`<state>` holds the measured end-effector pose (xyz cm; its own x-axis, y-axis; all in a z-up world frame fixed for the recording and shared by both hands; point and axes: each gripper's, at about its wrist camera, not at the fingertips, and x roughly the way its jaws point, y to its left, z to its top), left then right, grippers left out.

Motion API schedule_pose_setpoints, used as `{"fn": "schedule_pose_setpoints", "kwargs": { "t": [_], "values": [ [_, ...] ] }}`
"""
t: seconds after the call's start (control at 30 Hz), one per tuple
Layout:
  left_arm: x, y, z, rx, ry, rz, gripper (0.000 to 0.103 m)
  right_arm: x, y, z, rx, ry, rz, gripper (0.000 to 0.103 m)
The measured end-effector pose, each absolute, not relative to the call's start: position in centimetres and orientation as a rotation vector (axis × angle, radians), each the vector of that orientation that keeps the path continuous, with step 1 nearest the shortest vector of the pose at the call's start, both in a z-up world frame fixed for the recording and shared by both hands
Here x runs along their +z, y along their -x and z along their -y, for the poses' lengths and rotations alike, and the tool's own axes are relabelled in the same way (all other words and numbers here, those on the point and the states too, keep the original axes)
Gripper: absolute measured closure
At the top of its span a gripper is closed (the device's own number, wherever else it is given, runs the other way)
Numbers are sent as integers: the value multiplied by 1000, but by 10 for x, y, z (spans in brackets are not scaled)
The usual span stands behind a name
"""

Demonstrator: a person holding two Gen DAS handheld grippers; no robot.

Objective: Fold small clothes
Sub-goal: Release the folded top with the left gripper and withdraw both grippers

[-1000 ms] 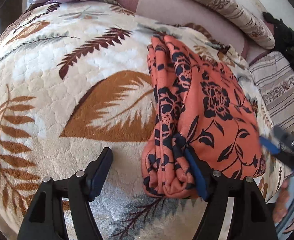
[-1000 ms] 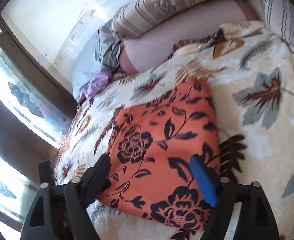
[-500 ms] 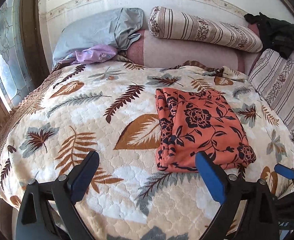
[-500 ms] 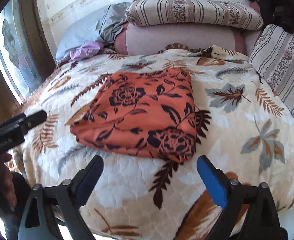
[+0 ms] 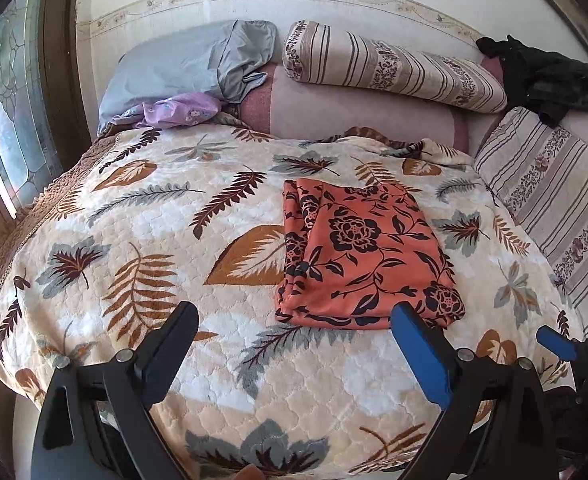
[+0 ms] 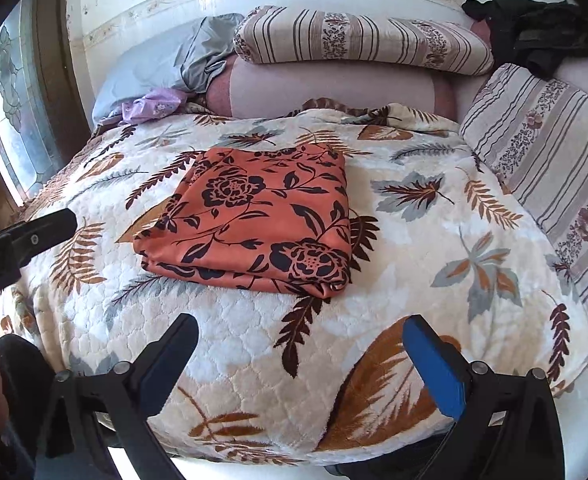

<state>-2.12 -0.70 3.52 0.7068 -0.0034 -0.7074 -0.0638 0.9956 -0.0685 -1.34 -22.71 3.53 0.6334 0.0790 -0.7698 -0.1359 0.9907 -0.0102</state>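
- The orange floral garment lies folded into a flat rectangle on the leaf-print quilt, at about 1 o'clock from the left gripper and about 11 o'clock from the right gripper.
- Both grippers hang above the near edge of the bed with fingers spread wide, holding nothing and touching no cloth.
- Judging by the neat stack, this piece looks finished; the step in hand is likely a check or a reach for another item.
- To finish well, compare the edges: the layered side at 9 o'clock of the garment shows several ridges, so a light press there would flatten it.
- Approach low and flat, since the fabric looks slippery and a pinch from above may drag the top layer.
- A lilac cloth sits at 11 o'clock by the grey pillow, a possible next piece.
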Motion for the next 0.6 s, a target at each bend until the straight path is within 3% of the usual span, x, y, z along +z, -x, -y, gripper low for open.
{"fn": "schedule_pose_setpoints", "kwargs": {
  "t": [0.6],
  "values": [
    [31,-10,37,29,-2,-812,6,30,-20,229,134,114,-895,0]
  ]
}}
